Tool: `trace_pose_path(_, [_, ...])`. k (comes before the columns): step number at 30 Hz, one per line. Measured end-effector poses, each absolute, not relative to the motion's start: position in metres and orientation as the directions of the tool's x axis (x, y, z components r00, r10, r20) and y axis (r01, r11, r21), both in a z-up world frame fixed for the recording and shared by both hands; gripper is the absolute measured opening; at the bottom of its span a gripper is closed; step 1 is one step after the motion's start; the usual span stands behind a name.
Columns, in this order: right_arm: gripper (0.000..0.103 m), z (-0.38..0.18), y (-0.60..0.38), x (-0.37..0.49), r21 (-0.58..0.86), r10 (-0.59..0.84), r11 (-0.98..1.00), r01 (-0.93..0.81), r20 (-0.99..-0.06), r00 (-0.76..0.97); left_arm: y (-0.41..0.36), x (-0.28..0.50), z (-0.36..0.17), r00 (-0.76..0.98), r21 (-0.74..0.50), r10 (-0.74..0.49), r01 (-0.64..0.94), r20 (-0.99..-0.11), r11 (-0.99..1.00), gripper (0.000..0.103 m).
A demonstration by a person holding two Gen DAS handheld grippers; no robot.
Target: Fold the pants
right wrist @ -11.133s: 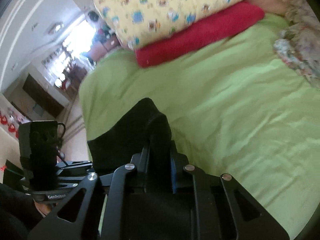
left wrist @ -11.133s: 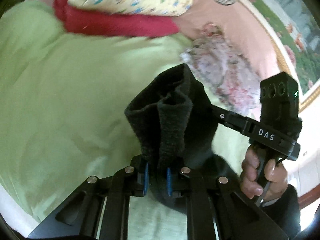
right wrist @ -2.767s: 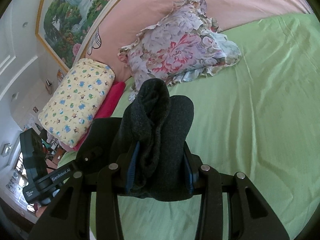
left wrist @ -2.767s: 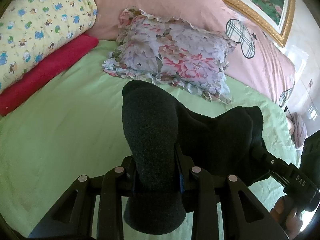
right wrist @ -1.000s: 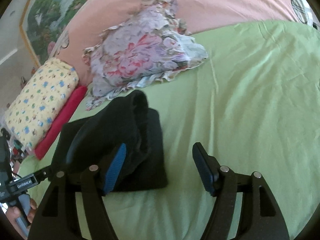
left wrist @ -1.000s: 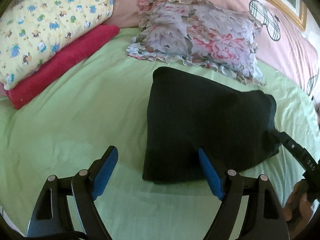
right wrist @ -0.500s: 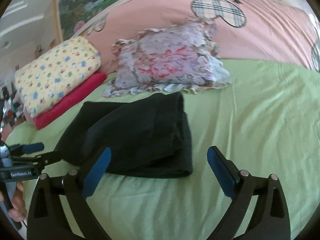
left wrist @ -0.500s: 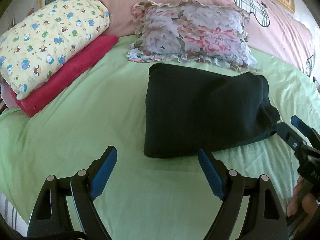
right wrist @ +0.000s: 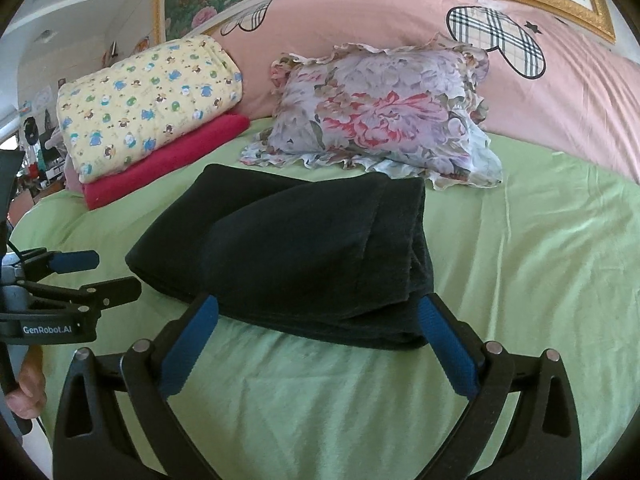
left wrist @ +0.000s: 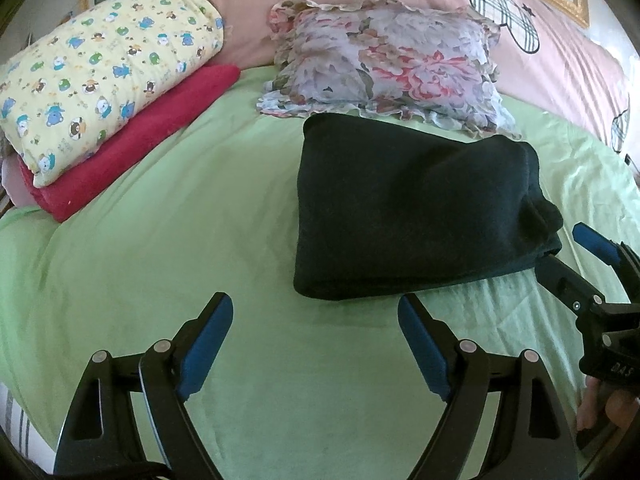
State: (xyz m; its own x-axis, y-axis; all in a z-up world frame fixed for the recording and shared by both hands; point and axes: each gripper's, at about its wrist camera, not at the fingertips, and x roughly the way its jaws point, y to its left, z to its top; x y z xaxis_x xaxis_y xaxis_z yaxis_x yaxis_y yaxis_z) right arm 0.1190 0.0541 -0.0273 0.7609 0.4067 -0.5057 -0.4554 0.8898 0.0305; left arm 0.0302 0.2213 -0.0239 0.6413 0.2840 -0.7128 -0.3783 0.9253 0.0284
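Partly hidden: folded pants' [right wrist: 304, 248] near edge

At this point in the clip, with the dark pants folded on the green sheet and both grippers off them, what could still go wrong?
1. The right gripper is open with its blue pads flanking the near edge of the folded black fleece pants; pulling back carelessly might snag and loosen the fold.
2. The pants' right end looks bunched with layers uneven, so the stack may slump open.
3. The ruffled floral pillow sits right behind the pants; nudging could push them into it.

Left tool [left wrist: 316, 322] gapes empty; right tool [right wrist: 318, 322] just spread wide.
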Motion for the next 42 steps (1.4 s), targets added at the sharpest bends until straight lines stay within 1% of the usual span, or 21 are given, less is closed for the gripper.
trace_pose_path(13, [0.100,-0.031,0.055,0.123,0.049,0.417,0.885,-0.463,-0.526,0.741,0.217,0.038,-0.043,0.631,0.049,0.278,-0.355,-0.724,0.934,0.085])
trace_pose_path(16, [0.100,-0.032,0.055,0.124,0.051,0.418,0.884,-0.464,-0.528,0.739,0.217,0.039,-0.047,0.630,0.038,0.266,-0.351,-0.729,0.935,0.085])
trace_pose_path(29, [0.100,-0.033,0.055,0.126,0.064,0.424,0.883,-0.465,-0.535,0.731,0.212,0.045,-0.053,0.635,0.046,0.261,-0.335,-0.727,0.941,0.085])
trace_pose_path(42, [0.100,-0.034,0.058,0.125,0.067,0.424,0.883,-0.465,-0.538,0.728,0.214,0.049,-0.053,0.636,0.023,0.246,-0.338,-0.731,0.941,0.085])
